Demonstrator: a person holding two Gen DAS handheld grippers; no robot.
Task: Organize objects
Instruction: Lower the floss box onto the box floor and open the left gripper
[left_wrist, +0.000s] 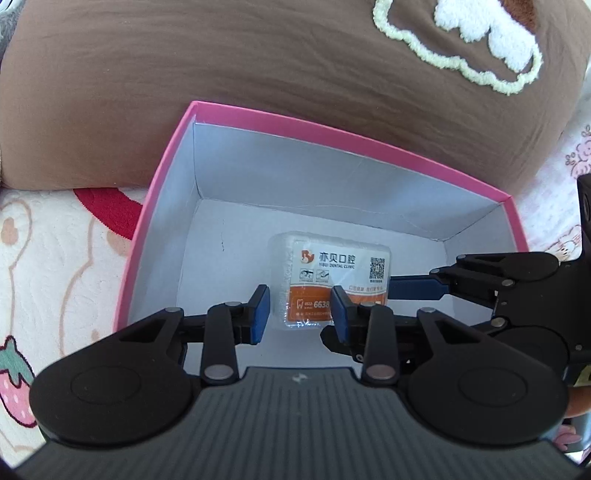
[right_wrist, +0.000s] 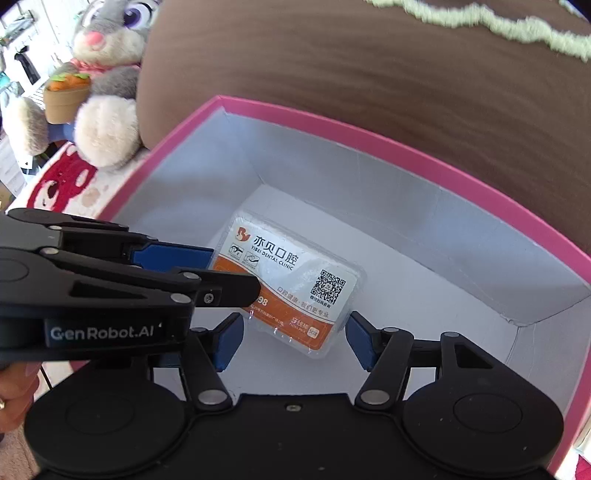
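Note:
A clear plastic floss-pick box with a white and orange dental clinic label (left_wrist: 328, 273) lies flat on the white floor of a pink open box (left_wrist: 162, 177). It also shows in the right wrist view (right_wrist: 291, 280), inside the pink box (right_wrist: 332, 125). My left gripper (left_wrist: 300, 312) is open, its blue pads on either side of the near end of the floss box, apart from it. My right gripper (right_wrist: 293, 341) is open just short of the floss box. The right gripper (left_wrist: 417, 290) reaches in from the right in the left view.
A brown cushion with a fluffy cream outline (left_wrist: 258, 66) lies right behind the pink box. A grey plush rabbit holding a carrot pot (right_wrist: 99, 74) sits at the far left. The bedding is cream with strawberry prints (left_wrist: 14, 376).

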